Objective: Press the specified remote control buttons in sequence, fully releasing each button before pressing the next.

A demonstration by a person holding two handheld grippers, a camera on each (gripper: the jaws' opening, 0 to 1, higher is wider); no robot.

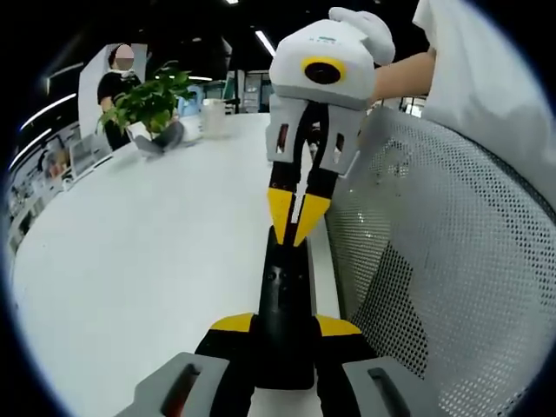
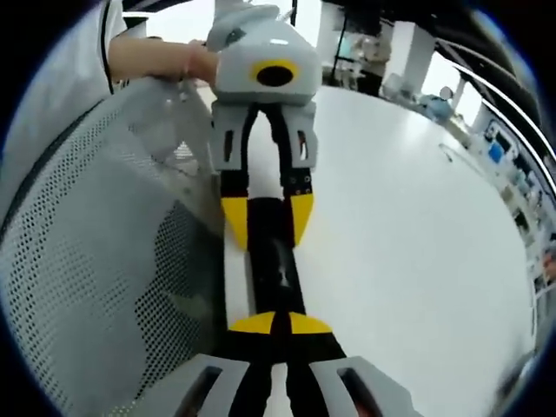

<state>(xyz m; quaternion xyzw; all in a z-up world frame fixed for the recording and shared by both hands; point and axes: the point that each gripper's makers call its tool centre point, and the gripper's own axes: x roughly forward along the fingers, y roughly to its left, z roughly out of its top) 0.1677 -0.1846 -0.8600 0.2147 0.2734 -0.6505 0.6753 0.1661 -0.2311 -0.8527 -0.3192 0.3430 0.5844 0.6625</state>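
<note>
Remote control (image 1: 284, 304) sits low in the centre of the left gripper view, a long black bar clamped at its near end between my left tool's (image 1: 284, 326) yellow-tipped jaws. At its far end, the right tool (image 1: 296, 228) comes down from the upper centre with its yellow tips drawn together to a point, touching the remote's top face.

In the right gripper view I see the mirror of this: my right tool (image 2: 272, 323) at bottom centre, tips together, on the remote control (image 2: 271, 261), while the left tool (image 2: 265, 217) grips its sides from above, held by a hand (image 2: 201, 62) at upper left.

Beneath the remote lies the white desk (image 1: 156, 261). A grey mesh chair back (image 1: 443, 261) fills the right of the left gripper view. A potted plant (image 1: 149, 100) stands at upper left, a person (image 1: 117, 82) behind it.
</note>
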